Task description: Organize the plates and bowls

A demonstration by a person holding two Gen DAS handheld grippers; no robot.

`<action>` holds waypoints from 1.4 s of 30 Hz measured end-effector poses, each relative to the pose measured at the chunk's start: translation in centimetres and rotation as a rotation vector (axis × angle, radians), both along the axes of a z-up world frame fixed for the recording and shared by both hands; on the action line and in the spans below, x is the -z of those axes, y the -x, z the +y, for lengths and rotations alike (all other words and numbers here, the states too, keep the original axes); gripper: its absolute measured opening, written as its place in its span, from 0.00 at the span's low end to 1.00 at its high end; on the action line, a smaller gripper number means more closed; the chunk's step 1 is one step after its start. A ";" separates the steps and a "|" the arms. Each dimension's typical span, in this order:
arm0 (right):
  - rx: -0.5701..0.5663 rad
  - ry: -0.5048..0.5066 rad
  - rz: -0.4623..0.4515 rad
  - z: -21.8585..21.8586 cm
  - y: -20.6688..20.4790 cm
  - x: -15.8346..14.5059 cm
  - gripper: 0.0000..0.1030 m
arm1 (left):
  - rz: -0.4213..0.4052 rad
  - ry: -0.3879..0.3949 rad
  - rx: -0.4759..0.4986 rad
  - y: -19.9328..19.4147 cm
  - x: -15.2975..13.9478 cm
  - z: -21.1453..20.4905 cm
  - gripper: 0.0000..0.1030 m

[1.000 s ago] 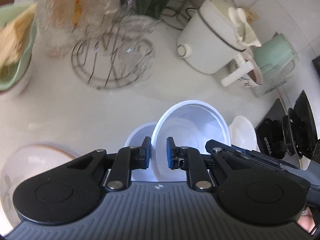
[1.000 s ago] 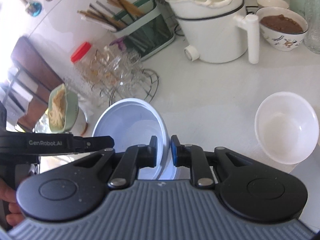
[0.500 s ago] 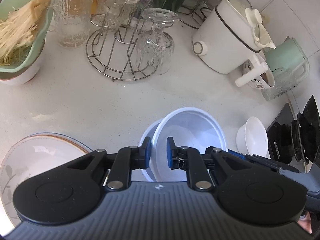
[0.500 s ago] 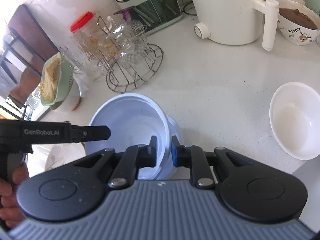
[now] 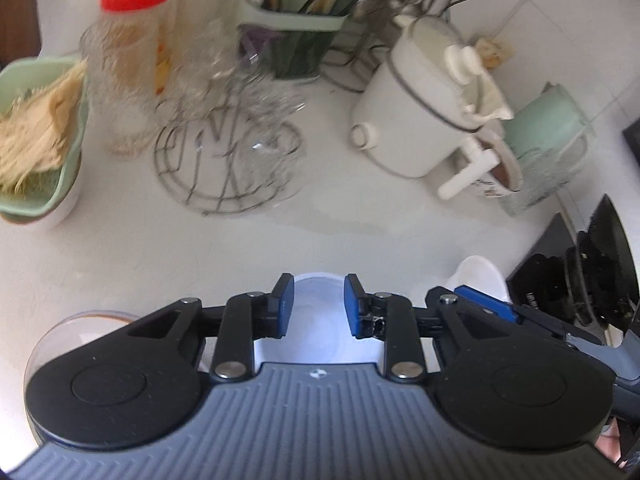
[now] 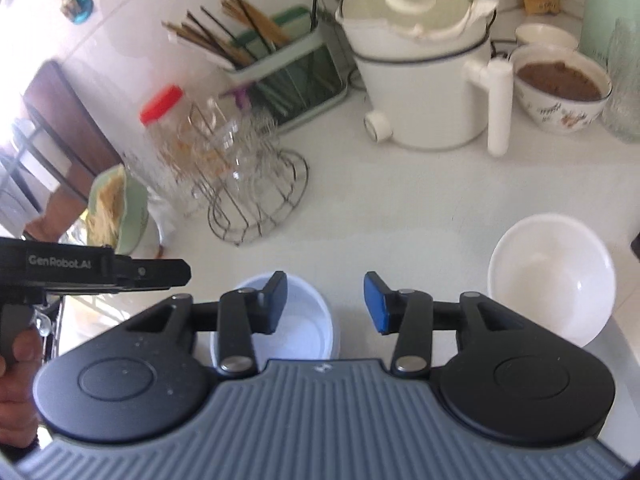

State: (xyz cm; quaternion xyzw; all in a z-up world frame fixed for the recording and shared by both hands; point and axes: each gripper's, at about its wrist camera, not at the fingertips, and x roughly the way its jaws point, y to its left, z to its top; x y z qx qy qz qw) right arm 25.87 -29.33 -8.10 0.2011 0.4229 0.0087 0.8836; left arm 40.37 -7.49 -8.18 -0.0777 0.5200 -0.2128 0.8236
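A pale blue-white bowl [image 5: 318,320] sits on the white counter, nested in another like it; it also shows in the right wrist view [image 6: 300,324]. My left gripper [image 5: 318,306] is open and empty just above it. My right gripper [image 6: 325,306] is open and empty, with the bowl under its left finger. A white bowl [image 6: 550,276] stands on the counter to the right; it also shows in the left wrist view [image 5: 480,276]. A patterned plate [image 5: 96,320] lies at the lower left, partly hidden by my left gripper.
A wire rack of glasses [image 6: 248,184], a red-lidded jar [image 5: 132,52], a green bowl of noodles [image 5: 36,140], a white pot with handle [image 6: 424,76], a bowl of brown food [image 6: 560,88], a chopstick holder [image 6: 280,68] and a black stove [image 5: 580,280] stand around.
Both grippers let go of the blue-white bowl and opened. The bowl now rests in the one below it, and both grippers have pulled back from it.
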 end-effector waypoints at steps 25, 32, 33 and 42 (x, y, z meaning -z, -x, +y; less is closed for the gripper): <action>0.080 0.123 -0.203 -1.6 4.9 -6.9 0.44 | -0.117 0.034 0.111 4.9 -5.0 -4.3 0.30; 0.118 0.143 -0.188 -2.7 5.3 -6.4 0.44 | -0.144 0.004 0.146 5.3 -4.7 -6.1 0.30; 0.121 0.145 -0.184 -2.9 5.4 -6.2 0.44 | -0.143 0.000 0.152 5.3 -4.6 -6.4 0.30; 0.185 0.198 -0.154 -5.1 6.7 -4.9 0.44 | -0.126 -0.029 0.199 5.1 -2.7 -9.8 0.30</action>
